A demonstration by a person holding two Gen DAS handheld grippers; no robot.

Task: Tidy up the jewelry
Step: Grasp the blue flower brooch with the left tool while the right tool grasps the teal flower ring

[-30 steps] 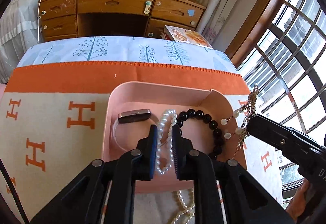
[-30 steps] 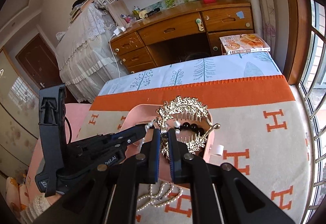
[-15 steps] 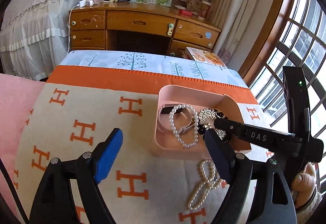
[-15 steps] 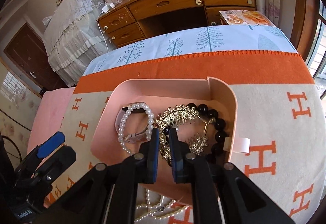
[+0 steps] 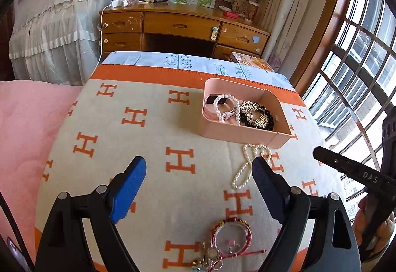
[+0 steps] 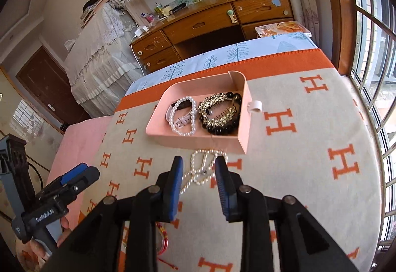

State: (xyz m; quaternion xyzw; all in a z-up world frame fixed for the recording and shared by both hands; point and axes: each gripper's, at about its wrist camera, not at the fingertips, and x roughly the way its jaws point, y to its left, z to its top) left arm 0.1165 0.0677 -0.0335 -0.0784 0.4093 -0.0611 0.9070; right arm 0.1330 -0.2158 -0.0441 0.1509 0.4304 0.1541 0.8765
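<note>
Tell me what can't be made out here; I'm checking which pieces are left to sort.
- Red bangle, left wrist view: its charms run off the bottom edge.
- The same bangle, right wrist view: mostly hidden behind the right gripper.
- Watch in the pink tray: partly covered by the pearl bracelet.
- Black bead bracelet: partly under the gold hair comb.

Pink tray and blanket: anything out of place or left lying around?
Yes. A pearl necklace lies in a loose tangle on the blanket, just outside the pink tray's near wall, and a red bracelet lies further off. The other jewelry is inside the tray.
</note>
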